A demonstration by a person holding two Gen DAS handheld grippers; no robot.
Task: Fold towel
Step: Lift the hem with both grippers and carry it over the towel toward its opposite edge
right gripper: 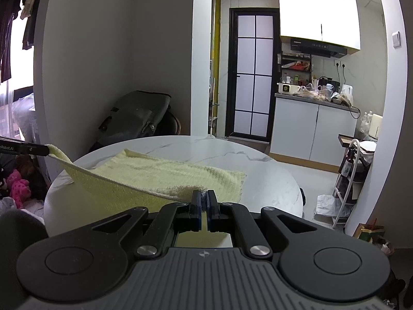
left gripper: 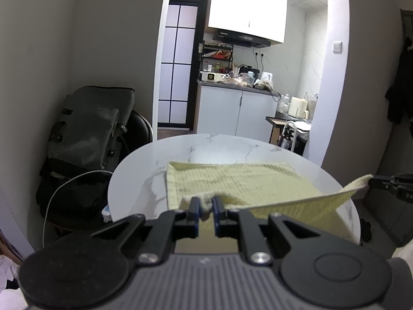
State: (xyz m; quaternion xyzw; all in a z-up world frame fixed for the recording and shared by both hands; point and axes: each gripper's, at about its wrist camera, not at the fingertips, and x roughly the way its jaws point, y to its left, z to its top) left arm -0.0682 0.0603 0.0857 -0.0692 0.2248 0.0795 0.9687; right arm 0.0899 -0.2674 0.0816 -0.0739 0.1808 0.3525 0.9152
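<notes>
A pale yellow towel [left gripper: 232,180] lies spread on a round white marble table [left gripper: 206,144]. My left gripper [left gripper: 205,202] is shut on the towel's near left corner, lifted a little above the table. My right gripper [right gripper: 204,195] is shut on the near right corner of the towel [right gripper: 165,173]. The near edge hangs taut between the two grippers, raised off the table [right gripper: 232,155]. The right gripper also shows at the right edge of the left wrist view [left gripper: 371,180], and the left gripper at the left edge of the right wrist view [right gripper: 47,149].
A grey backpack on a dark chair [left gripper: 95,129] stands left of the table against the wall. A white cable [left gripper: 62,193] hangs there. A kitchen counter with clutter [left gripper: 237,82] is behind. A white rack with bottles [right gripper: 348,170] stands to the right.
</notes>
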